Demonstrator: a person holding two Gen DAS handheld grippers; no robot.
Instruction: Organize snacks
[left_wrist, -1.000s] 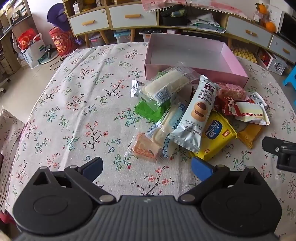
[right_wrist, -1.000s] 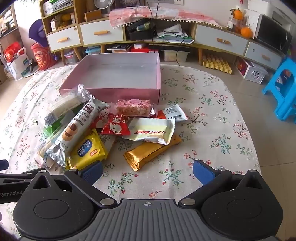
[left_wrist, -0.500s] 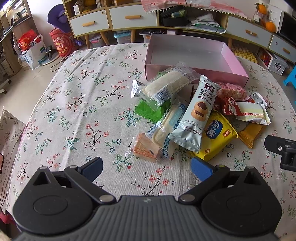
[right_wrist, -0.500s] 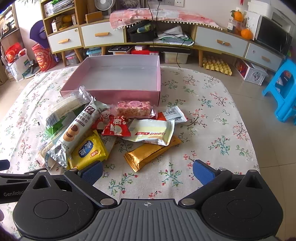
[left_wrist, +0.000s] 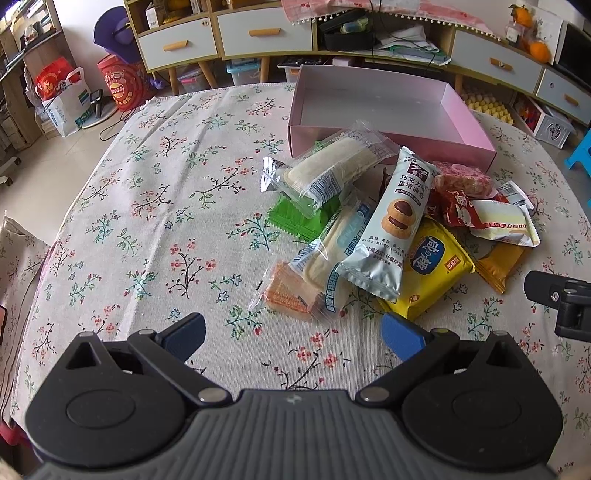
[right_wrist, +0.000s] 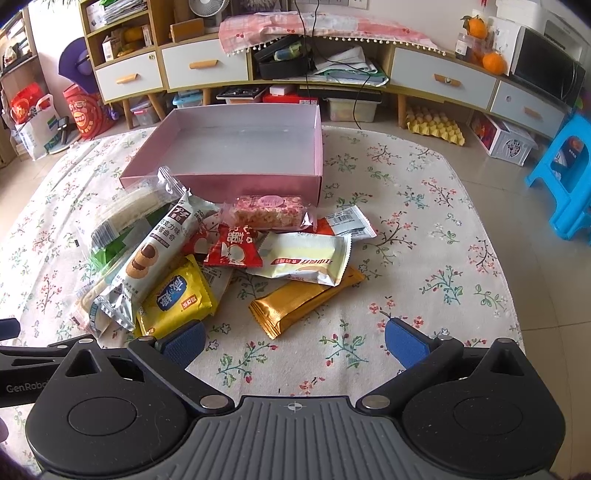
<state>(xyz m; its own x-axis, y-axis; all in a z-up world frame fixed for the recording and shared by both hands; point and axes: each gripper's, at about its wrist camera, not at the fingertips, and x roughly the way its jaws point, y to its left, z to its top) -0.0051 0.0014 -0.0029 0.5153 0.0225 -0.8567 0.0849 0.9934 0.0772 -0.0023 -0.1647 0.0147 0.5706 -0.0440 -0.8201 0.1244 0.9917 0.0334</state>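
A pile of wrapped snacks lies on the floral tablecloth in front of an empty pink box (left_wrist: 476, 125) (right_wrist: 221, 186). The pile holds a yellow packet (left_wrist: 432, 273) (right_wrist: 177, 299), a pale blue cookie pack (left_wrist: 391, 229) (right_wrist: 147, 258), a gold bar (right_wrist: 306, 299), a red packet (right_wrist: 232, 247), a green wafer (left_wrist: 299, 218) and clear-wrapped cakes (left_wrist: 328, 170). My left gripper (left_wrist: 291, 336) is open and empty, just short of the pile. My right gripper (right_wrist: 295, 339) is open and empty, just short of the gold bar.
The table (left_wrist: 147, 221) is round, with its edge near on the left and right. Low cabinets with drawers (right_wrist: 203, 66) stand behind it. A blue stool (right_wrist: 565, 173) stands on the floor to the right. The right gripper's body shows in the left wrist view (left_wrist: 561, 299).
Both grippers have drawn back and risen slightly, so the pile and box sit a little lower in view. Nothing on the table has moved.
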